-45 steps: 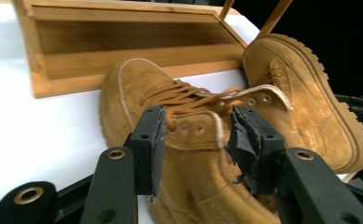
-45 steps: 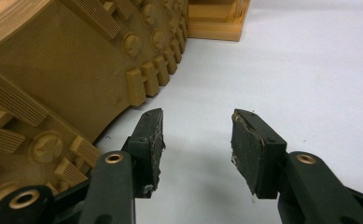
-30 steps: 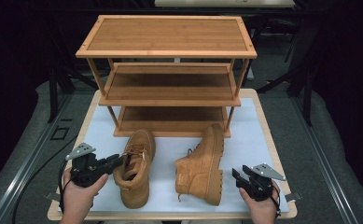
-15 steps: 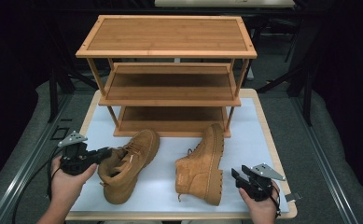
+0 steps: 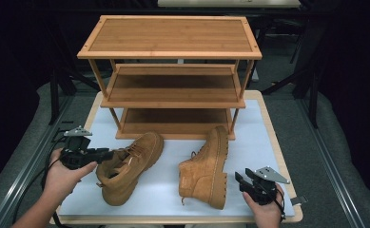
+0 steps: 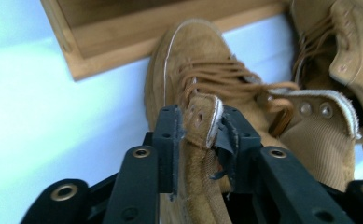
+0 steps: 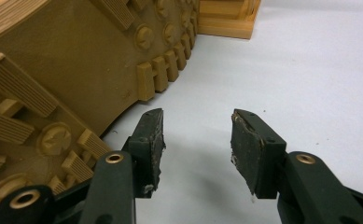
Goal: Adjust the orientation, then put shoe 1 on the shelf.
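The left claw [image 5: 104, 153] was matte black, topped by a grey three-cornered plate, with a black cable trailing from its rear. The right claw [image 5: 240, 181] matched it, grey plate included. Brass-ringed screw holes marked the black links, and the worn, scuffed pads [image 7: 247, 149] had frayed edges. Both forearms were bare, without sleeves.

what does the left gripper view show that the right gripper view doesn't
Left gripper view: the left gripper shut on the collar edge of the upright boot, laces and eyelets visible, the second boot at the right edge.

Right gripper view: the right gripper open with nothing between its jaws, beside the lugged sole of the boot lying on its side.

Both: tan boots, the pale blue mat and the wooden shoe rack's base.
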{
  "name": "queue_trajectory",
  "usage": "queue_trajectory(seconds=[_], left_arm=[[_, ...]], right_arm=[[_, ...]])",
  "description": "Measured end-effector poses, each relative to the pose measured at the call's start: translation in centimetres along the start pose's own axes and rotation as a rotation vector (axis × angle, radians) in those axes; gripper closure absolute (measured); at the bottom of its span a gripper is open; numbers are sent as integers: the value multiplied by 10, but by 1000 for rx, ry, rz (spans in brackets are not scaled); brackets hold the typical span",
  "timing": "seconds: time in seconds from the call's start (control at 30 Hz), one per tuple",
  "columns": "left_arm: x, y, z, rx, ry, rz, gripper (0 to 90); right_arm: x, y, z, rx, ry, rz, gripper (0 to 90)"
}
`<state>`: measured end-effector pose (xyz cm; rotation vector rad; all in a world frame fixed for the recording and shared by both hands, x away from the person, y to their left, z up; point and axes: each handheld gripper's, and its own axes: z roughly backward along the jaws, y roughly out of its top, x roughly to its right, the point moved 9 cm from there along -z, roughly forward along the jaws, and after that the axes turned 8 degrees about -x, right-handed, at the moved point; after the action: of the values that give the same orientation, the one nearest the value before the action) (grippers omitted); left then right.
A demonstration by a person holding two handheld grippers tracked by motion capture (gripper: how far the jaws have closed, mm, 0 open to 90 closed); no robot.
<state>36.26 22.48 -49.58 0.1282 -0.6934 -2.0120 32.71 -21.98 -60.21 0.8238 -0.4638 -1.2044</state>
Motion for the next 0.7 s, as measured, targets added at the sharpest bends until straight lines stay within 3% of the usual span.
queue_trajectory(seconds=[0.07,0.1,0.13,0.17,0.2,0.23,0.37,0.53,0.7], left_arm=[[0,0,1,-50,3,1,677],[0,0,1,-50,3,1,663],[-1,0,1,-107,16,-5,653],[-1,0,1,-107,16,-5,640],[-1,-1,1,-171,28,-17,626],[-1,-1,1,-171,28,-17,623],[-1,-4,-2,-298,52,-31,605],[-1,-6,-11,-436,59,-3,599],[-1,-9,-19,-509,59,12,632]], right_arm=[[0,0,0,2,2,-4,534],[0,0,0,2,2,-4,534],[1,0,1,-3,2,-6,534],[1,0,1,-3,2,-6,534],[1,1,1,7,2,-4,534],[1,1,1,7,2,-4,534],[1,0,2,4,-1,-8,533],[1,1,1,10,12,-12,531],[1,1,1,16,13,-17,530]])
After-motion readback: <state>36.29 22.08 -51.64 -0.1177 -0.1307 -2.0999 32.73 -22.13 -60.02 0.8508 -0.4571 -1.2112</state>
